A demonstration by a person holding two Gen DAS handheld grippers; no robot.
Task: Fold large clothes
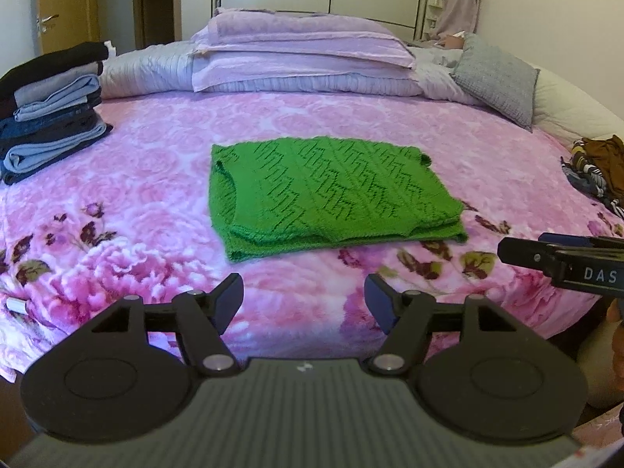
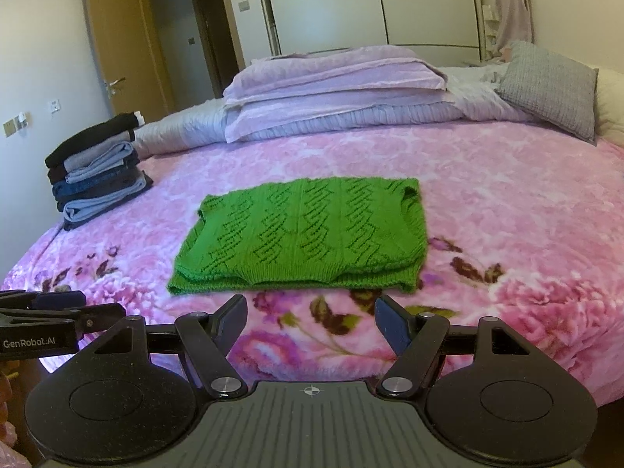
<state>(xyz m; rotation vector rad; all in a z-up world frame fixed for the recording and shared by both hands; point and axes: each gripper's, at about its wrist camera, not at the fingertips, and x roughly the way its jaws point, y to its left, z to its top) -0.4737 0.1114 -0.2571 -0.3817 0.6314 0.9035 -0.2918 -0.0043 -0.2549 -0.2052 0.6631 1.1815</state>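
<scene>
From where I sit, the green knitted sweater [image 1: 331, 191] lies as a neat folded rectangle in the middle of the bed [image 1: 148, 179], on the pink floral blanket, just ahead of both tools. I judge this garment's folding essentially done: the layers are stacked, with doubled edges showing along the near side. What seems left is to carry it to the pile of folded clothes [image 1: 50, 109] at the far left of the bed, and then to deal with the loose heap of striped and brown clothes [image 1: 596, 171] at the right edge.

The sweater's long axis runs left to right across my view, roughly parallel to the near edge of the bed. The stacked hems face me; which end holds the neck I cannot tell.

The left tongs [image 1: 304, 300] stand wide apart and hold nothing, hovering above the blanket short of the sweater. The right tongs [image 2: 311, 316] are likewise spread and empty, just shy of the sweater's near edge.
</scene>
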